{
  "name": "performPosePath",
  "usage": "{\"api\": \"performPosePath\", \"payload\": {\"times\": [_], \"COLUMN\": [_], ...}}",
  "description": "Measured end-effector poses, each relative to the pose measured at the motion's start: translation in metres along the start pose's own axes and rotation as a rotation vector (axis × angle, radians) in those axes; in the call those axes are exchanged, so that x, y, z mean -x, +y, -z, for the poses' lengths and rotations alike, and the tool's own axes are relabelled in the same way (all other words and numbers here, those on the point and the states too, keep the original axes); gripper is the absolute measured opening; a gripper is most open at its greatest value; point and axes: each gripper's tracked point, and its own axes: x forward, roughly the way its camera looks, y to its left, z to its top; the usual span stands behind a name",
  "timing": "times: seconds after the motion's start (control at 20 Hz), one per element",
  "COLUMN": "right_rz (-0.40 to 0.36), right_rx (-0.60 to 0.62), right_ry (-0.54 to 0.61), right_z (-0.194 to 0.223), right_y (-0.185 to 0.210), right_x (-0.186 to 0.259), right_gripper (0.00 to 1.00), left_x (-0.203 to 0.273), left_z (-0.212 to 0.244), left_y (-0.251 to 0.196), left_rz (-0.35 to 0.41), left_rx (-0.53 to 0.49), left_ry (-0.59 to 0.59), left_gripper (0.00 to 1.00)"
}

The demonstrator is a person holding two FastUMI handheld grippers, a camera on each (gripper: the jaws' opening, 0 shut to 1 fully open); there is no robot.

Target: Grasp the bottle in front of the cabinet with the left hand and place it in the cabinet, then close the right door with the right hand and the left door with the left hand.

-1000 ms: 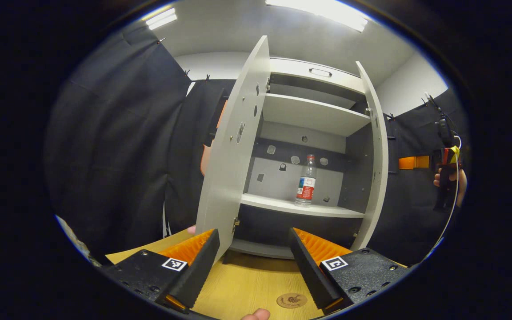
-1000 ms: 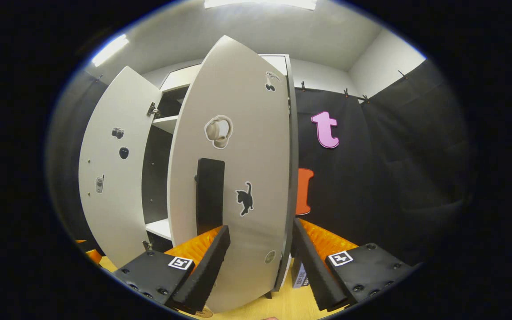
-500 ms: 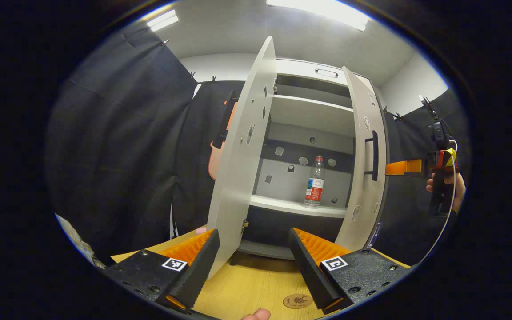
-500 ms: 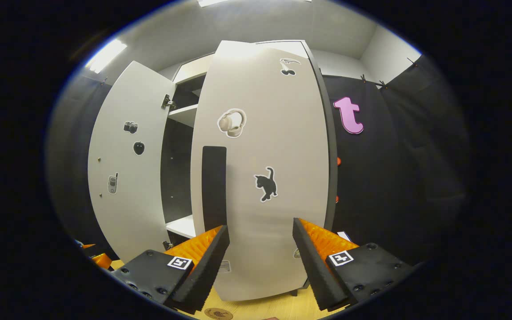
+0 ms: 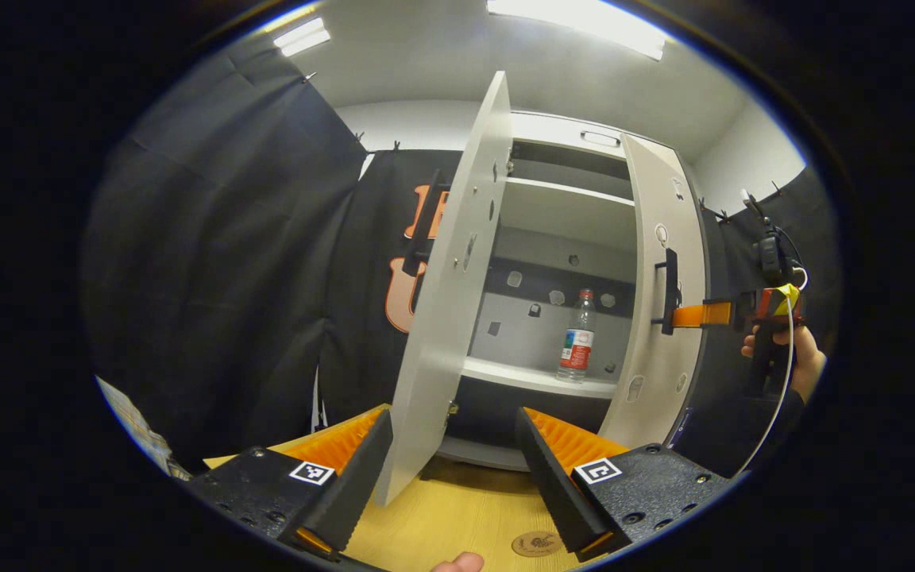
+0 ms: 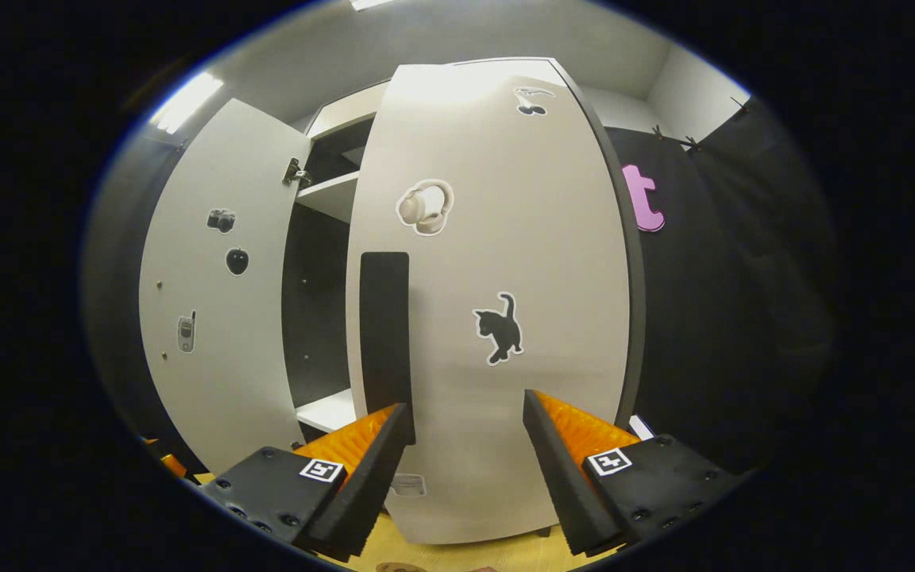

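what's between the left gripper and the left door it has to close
Nothing visible. The left door stands open edge-on just ahead of the open left gripper, with only bare tabletop between. The bottle already stands inside the cabinet.

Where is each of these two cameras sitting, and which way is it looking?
Left gripper view: rides the left gripper, low over the table, facing into the cabinet with the bottle; the right gripper and its hand show.
Right gripper view: rides the right gripper, facing the right door.
Shared: right door, left door.
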Motion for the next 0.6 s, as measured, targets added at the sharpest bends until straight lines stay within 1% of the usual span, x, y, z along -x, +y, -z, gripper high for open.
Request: {"api": "performPosePath", "payload": {"times": [0.3, 0.45, 0.6], "right_rz": [0.035, 0.041, 0.050], "right_rx": [0.020, 0.013, 0.000], "right_ry": [0.003, 0.000, -0.001], "right_z": [0.001, 0.002, 0.003], "right_y": [0.013, 0.012, 0.010], "right_x": [-0.031, -0.035, -0.030], "right_gripper": [0.95, 0.95, 0.95], "left_x": [-0.003, 0.001, -0.002], "left_z": [-0.017, -0.026, -0.039], "left_y": [0.040, 0.059, 0.075], "left_rz": [-0.092, -0.148, -0.182], "left_rx": [0.007, -0.002, 0.014], "left_ry": [-0.034, -0.047, -0.069], "left_gripper": [0.95, 0.94, 0.95]}}
